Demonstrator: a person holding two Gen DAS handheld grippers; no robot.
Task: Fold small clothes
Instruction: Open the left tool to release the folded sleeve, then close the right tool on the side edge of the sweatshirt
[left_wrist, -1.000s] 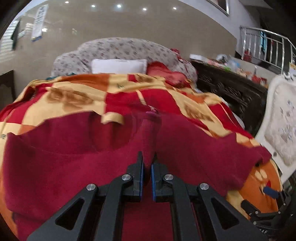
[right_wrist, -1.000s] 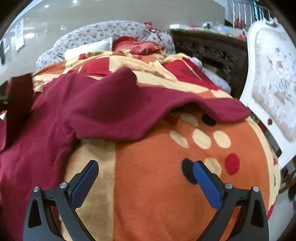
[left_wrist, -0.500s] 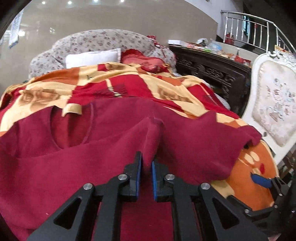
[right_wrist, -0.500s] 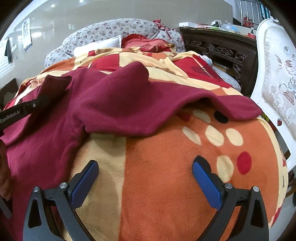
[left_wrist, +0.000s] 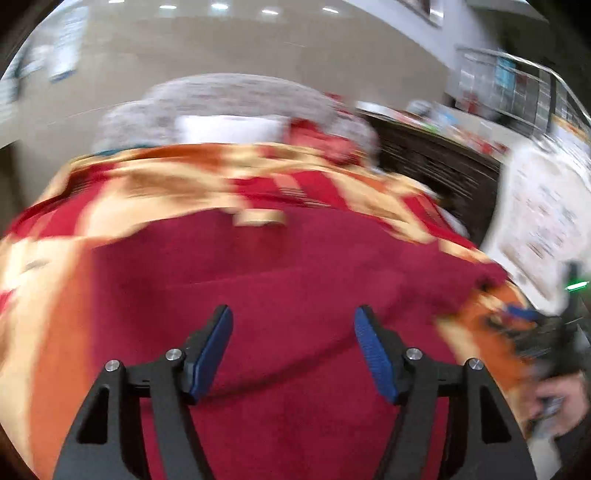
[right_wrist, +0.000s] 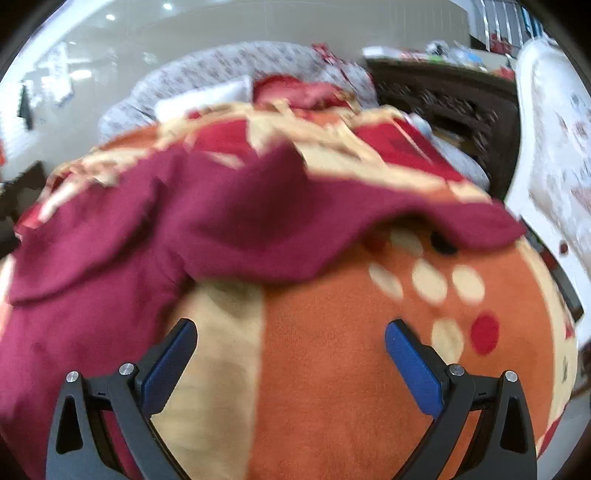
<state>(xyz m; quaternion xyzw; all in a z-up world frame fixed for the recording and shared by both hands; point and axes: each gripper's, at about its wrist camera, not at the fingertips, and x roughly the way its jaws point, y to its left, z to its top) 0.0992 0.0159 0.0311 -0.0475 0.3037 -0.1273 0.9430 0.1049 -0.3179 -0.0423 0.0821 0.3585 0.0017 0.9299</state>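
Observation:
A dark red small garment (left_wrist: 295, 280) lies spread on the patterned blanket (left_wrist: 155, 192) of a bed. My left gripper (left_wrist: 293, 325) is open just above the garment's middle, empty. In the right wrist view the garment (right_wrist: 229, 221) lies to the left and ahead, one sleeve reaching right. My right gripper (right_wrist: 291, 341) is open and empty over bare orange blanket (right_wrist: 332, 350) near the bed's front edge. It also shows at the right edge of the left wrist view (left_wrist: 532, 325). Both views are motion-blurred.
A white pillow (left_wrist: 229, 127) and floral headboard (left_wrist: 236, 92) are at the far end. A dark carved cabinet (left_wrist: 436, 162) and a white upholstered chair (right_wrist: 554, 140) stand to the right of the bed.
My left gripper has opened and let go of the garment fold it pinched. The fabric has dropped flat. The right gripper stays open and has shifted slightly.

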